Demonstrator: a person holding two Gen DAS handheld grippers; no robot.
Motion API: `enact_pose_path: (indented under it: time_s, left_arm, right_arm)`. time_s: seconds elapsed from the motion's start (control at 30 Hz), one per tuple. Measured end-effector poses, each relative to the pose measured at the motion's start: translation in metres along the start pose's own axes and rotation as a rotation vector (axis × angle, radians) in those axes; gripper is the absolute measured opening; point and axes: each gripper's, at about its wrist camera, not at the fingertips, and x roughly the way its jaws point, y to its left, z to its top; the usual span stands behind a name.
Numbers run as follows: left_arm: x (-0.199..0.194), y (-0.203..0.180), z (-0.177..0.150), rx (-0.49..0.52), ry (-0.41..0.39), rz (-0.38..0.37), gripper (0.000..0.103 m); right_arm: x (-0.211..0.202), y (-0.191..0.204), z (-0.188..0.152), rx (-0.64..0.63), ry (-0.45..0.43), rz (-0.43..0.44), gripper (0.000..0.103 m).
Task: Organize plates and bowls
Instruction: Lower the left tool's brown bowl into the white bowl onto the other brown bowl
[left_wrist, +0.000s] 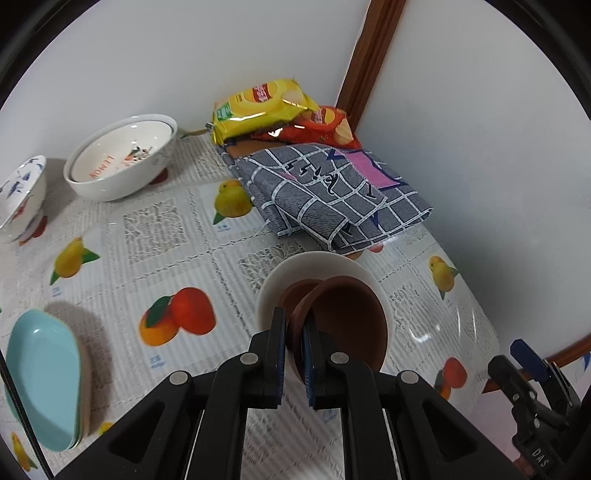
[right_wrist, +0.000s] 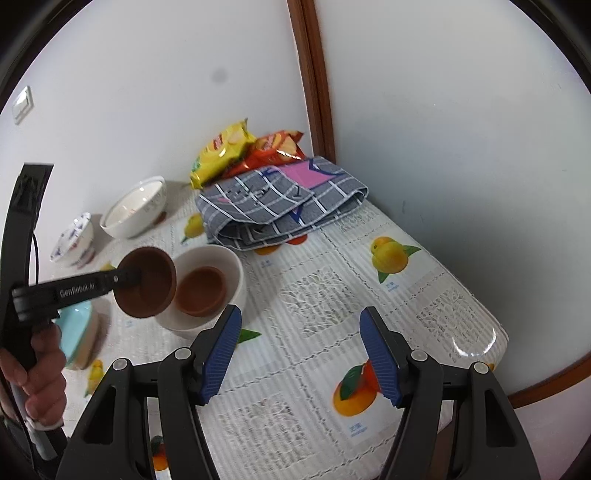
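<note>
The left gripper (left_wrist: 294, 334) is pinching the small brown clay bowl (left_wrist: 343, 321) by its rim; it looks breakable. The right gripper (right_wrist: 301, 354) jaws are spread, holding nothing.

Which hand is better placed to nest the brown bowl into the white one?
Left. Its tongs already pinch the brown bowl just above the white bowl; the right tongs hang open and empty, nearer the camera.

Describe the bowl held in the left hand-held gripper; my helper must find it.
On the fruit-print tablecloth, below the folded grey cloth, find the white bowl. Tilted over its left rim is a small brown bowl, pinched in the left hand-held gripper; its twin sits inside.
</note>
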Motion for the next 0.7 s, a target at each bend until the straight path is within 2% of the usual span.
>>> enact_pose_path:
  time_s: [0.27,0.7]
  left_arm:
    - [0.037,0.002,0.005,-0.032,0.044,0.014,0.009]
    - [0.056,0.006,0.01,-0.043,0.064,0.015,0.009]
  right_arm:
    - [0.032,-0.014,-0.004,-0.003,0.049,-0.004,0.067]
    - [0.052,-0.006,-0.011,-0.078,0.071,-0.016,0.067]
